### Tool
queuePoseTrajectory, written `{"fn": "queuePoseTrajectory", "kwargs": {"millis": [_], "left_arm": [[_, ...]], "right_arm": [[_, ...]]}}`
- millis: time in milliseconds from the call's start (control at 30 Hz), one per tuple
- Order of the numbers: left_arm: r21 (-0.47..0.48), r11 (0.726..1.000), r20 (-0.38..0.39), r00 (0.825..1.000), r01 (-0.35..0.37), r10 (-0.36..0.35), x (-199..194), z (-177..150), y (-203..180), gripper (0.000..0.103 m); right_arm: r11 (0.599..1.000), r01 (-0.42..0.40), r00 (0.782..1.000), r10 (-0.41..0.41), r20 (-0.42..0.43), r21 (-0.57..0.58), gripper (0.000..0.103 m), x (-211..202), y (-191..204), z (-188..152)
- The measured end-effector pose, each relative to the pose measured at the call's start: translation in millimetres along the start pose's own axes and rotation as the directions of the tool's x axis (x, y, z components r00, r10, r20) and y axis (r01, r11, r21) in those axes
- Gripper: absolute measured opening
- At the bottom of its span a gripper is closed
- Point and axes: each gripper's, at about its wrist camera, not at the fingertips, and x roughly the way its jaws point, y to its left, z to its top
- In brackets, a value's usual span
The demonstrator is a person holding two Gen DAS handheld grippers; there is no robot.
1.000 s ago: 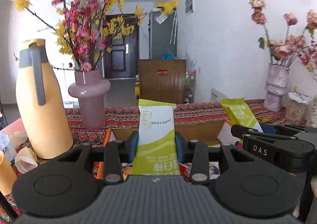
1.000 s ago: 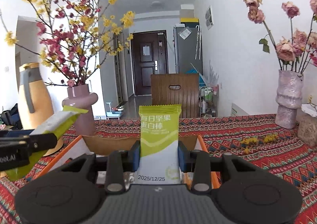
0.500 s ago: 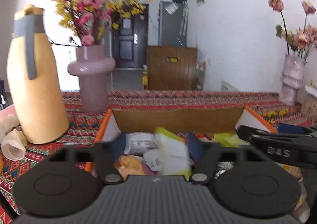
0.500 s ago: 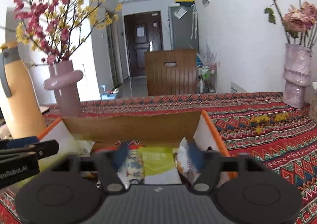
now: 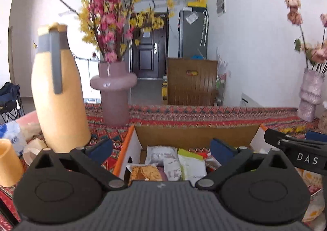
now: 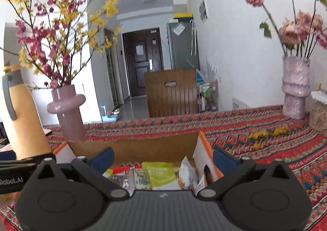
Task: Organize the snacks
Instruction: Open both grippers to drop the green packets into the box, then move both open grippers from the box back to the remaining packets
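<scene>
Both the left gripper [image 5: 160,148] and right gripper [image 6: 162,158] have just been opening and stand wide apart, empty, above the cardboard box [image 5: 196,135], where the green-and-white snack bar [image 6: 160,174] lies at twelve o'clock: light, crinkly, slippery, best pinched across its flat middle.

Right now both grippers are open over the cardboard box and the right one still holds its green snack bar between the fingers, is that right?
Not quite: the right gripper holds nothing. Its jaws have just been opening, and the right wrist view shows the green snack bar lying in the cardboard box among other packets. The left gripper is open too.
</scene>
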Motion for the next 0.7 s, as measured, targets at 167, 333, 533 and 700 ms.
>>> {"fn": "queuePoseTrajectory", "kwargs": {"millis": [167,333,533,700], "left_arm": [[0.011,1.0,0.025,0.999,0.025,-0.025,-37.1,6.8,6.3,0.103],[0.012,0.999,0.002,0.999,0.036,-0.036,-57.0,-2.6,18.7,0.103],[0.033,0.999,-0.062,0.998,0.03,-0.028,-67.2,-27.2,38.2,0.103],[0.047,0.999,-0.137,0.991,0.011,-0.005,-67.4,-57.0,57.9,0.103]], "right_arm": [[1.0,-0.005,0.999,0.005,0.046,-0.012,0.103,-34.2,5.4,11.6],[0.998,-0.029,0.998,0.032,0.049,-0.056,0.103,-63.5,13.5,5.0],[0.994,-0.067,0.997,0.064,-0.037,-0.086,0.103,-83.3,25.3,-19.8],[0.989,-0.099,0.987,0.084,-0.136,-0.112,0.103,-88.0,39.2,-44.4]]}}
